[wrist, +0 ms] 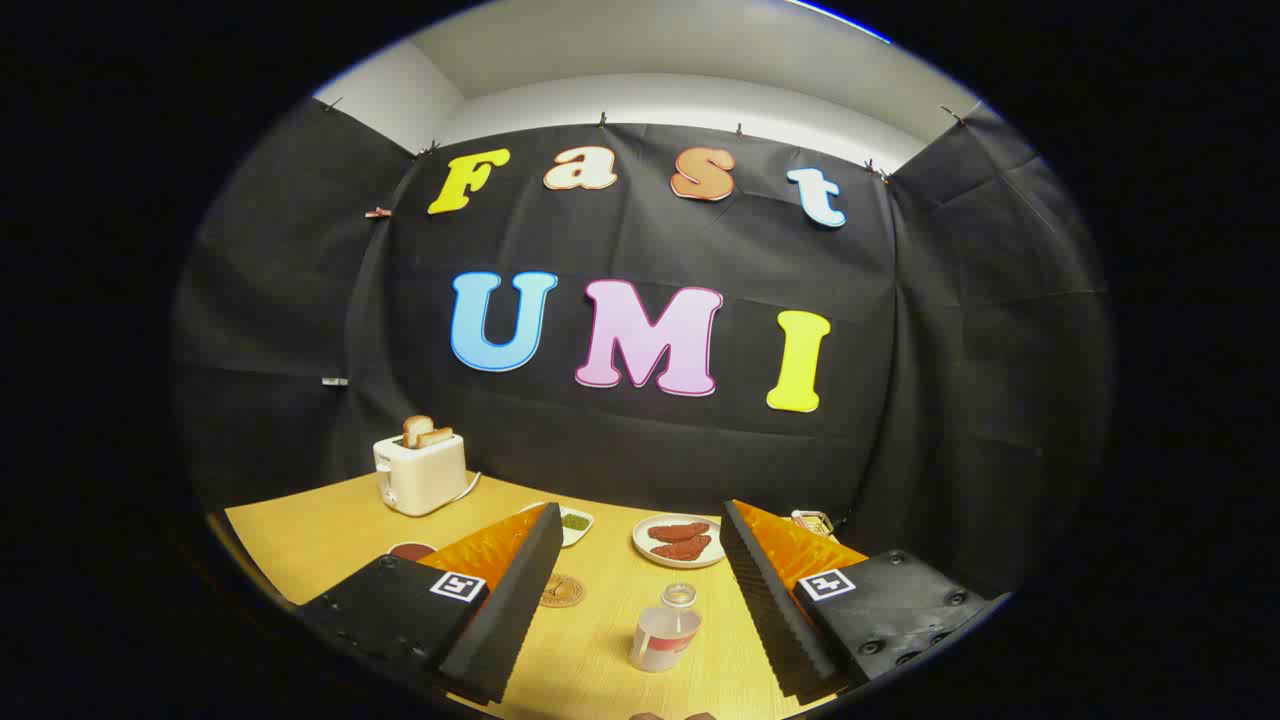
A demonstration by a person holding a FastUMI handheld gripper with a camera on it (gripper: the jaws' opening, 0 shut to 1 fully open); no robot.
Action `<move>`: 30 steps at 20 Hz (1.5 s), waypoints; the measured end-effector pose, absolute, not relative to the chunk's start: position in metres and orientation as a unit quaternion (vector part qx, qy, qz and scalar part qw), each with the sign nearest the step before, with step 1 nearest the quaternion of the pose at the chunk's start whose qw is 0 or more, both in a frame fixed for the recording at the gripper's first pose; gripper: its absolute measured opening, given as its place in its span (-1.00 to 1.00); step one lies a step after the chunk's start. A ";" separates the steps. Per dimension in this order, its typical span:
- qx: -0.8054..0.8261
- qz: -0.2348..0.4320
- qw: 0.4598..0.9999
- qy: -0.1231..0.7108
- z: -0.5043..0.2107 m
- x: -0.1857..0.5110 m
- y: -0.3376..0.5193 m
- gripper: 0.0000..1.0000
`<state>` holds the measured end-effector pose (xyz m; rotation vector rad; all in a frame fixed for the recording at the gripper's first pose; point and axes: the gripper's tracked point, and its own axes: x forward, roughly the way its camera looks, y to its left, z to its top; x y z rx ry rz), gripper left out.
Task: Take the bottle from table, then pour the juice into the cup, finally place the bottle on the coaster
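The bottle, a single clear one with its cap off and a red band round its lower half, stands upright on the tabletop between the two fingers of the tool, nearer the wrist end of the gap and touching neither finger. The tool is spread wide and grips nothing. The step in hand looks like the first one, taking the bottle; I judge that nothing has been poured or placed yet. The next move would call for bringing the tool down and forward so that the fingers flank the bottle's body, then closing evenly on it while keeping it upright, since the open mouth would spill at any tilt. One round coaster lies flat just beside the inner edge of the left finger, ahead of the bottle. A dark round rim peeks from behind the left finger and may be the cup, though I cannot tell. Beyond the fingertips sits one plate holding reddish-brown pieces, and one small dish with something green in it. Farther off, beyond the left finger, stands one toaster with two slices of toast up.
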<state>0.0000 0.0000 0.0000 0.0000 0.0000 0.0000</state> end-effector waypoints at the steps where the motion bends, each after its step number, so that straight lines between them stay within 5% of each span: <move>1: 0.005 0.001 1.000 0.001 -0.001 0.000 0.000 0.95; 22: 0.001 0.002 1.000 0.028 -0.034 0.020 0.014 0.95; 30: -0.002 -0.050 0.997 0.056 -0.075 0.031 -0.024 0.95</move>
